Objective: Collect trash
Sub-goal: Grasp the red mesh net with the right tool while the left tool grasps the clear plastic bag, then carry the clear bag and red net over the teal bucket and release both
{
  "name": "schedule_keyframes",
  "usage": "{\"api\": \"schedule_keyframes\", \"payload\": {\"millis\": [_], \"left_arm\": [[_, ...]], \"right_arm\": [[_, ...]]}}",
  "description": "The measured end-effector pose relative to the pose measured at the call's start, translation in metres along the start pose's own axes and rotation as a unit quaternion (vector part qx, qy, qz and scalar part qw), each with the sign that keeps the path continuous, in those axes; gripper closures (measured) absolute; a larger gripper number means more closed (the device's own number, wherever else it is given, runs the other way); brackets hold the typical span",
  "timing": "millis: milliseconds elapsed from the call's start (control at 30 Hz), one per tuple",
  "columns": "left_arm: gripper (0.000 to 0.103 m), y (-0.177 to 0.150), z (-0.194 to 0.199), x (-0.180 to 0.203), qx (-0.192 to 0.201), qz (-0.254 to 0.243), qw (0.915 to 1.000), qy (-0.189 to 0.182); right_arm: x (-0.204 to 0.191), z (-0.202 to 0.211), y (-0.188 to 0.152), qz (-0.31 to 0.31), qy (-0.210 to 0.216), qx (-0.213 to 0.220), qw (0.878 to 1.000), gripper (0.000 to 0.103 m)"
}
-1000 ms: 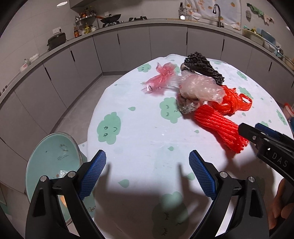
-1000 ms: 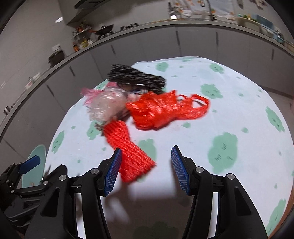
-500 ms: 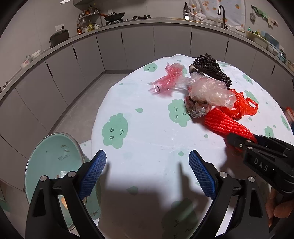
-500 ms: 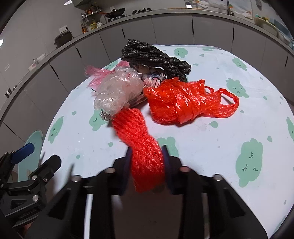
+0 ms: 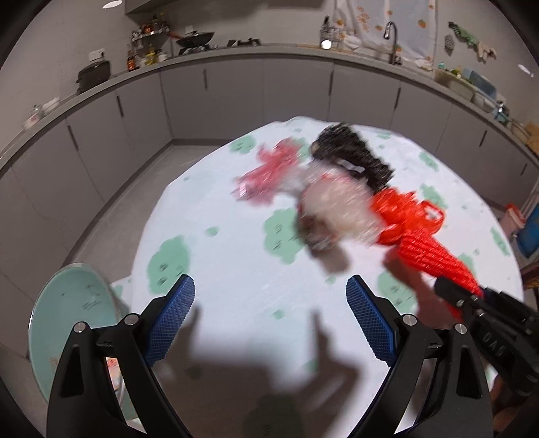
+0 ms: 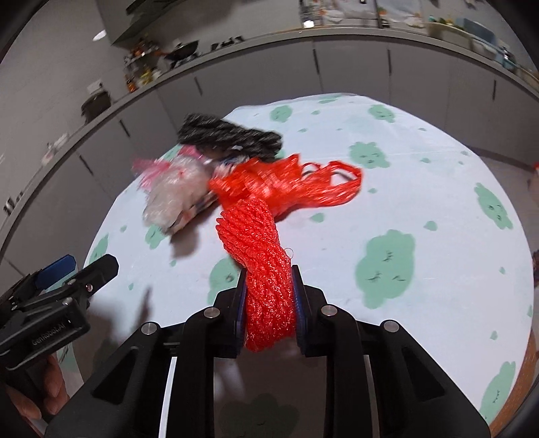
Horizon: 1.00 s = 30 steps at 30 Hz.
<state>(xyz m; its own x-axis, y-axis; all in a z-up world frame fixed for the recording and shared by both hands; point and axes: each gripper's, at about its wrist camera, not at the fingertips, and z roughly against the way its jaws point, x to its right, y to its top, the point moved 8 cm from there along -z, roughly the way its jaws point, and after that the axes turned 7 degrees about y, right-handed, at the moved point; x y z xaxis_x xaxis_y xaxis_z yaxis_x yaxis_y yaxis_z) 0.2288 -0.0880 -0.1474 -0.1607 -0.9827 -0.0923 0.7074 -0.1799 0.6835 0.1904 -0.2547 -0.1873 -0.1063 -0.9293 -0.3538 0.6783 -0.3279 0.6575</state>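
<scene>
A grey kitchen wrapped round the scene, a long run of cabinets (image 5: 235, 91) curving behind, with a sink tap (image 5: 390, 30) and a wok (image 5: 195, 35) up on the counter far ahead of both grippers. Nearer in sat the round table (image 6: 421, 188) under a white cloth dotted with green clouds, filling most of both views. Down to the left of the left gripper stood a pale green bin (image 5: 67, 323), its mouth open.

On the cloth ahead of the grippers lay the trash pile, blurred: a black mesh bundle (image 6: 229, 134) farthest off, a pink wrapper (image 5: 269, 168) to its left, a cloudy clear plastic bag (image 6: 175, 195) nearer, and a red plastic bag (image 6: 303, 185) with its loop handles spread to the right.

And there was the grab: the right gripper (image 6: 267, 303) had just been closing, and its blue pads were clamped on the red mesh net (image 6: 259, 256), the bundle squeezed between them with its far end reaching to the red plastic bag. The left gripper (image 5: 269, 323) hung with jaws spread wide and nothing between them, above bare cloth, the pile well ahead and the right gripper just off to its right.
</scene>
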Motion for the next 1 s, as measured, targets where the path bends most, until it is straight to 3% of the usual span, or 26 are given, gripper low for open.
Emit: {"api": "schedule_keyframes", "payload": {"millis": [233, 300, 433, 467, 500, 567, 667, 1000], "left_arm": [[0.014, 0.036, -0.010, 0.034, 0.030, -0.016, 0.9994, -0.009], [0.025, 0.043, -0.022, 0.040, 0.028, -0.019, 0.9994, -0.006], [0.034, 0.045, -0.045, 0.047, 0.009, -0.026, 0.9996, -0.004], [0.040, 0.046, -0.049, 0.047, 0.005, -0.024, 0.9997, -0.004], [0.053, 0.046, -0.053, 0.046, -0.001, -0.021, 0.9997, -0.010], [0.070, 0.042, -0.059, 0.046, -0.016, -0.015, 0.9994, -0.027], [0.079, 0.038, -0.057, 0.041, -0.016, -0.006, 0.9993, -0.035], [0.084, 0.019, -0.012, 0.016, 0.008, 0.014, 0.9979, -0.063]], "right_arm": [[0.008, 0.011, 0.005, -0.018, 0.001, 0.016, 1.000, 0.079], [0.010, 0.012, 0.004, -0.024, 0.003, 0.016, 1.000, 0.079], [0.014, 0.009, 0.001, -0.036, 0.005, 0.011, 0.999, 0.079], [0.014, 0.008, 0.001, -0.036, 0.006, 0.009, 0.999, 0.079], [0.014, 0.007, 0.000, -0.036, 0.007, 0.008, 0.999, 0.079], [0.015, 0.006, -0.001, -0.038, 0.008, 0.007, 0.999, 0.079], [0.015, 0.006, 0.000, -0.041, 0.009, 0.008, 0.999, 0.079], [0.002, 0.017, 0.002, -0.034, 0.018, 0.031, 0.999, 0.079]]}}
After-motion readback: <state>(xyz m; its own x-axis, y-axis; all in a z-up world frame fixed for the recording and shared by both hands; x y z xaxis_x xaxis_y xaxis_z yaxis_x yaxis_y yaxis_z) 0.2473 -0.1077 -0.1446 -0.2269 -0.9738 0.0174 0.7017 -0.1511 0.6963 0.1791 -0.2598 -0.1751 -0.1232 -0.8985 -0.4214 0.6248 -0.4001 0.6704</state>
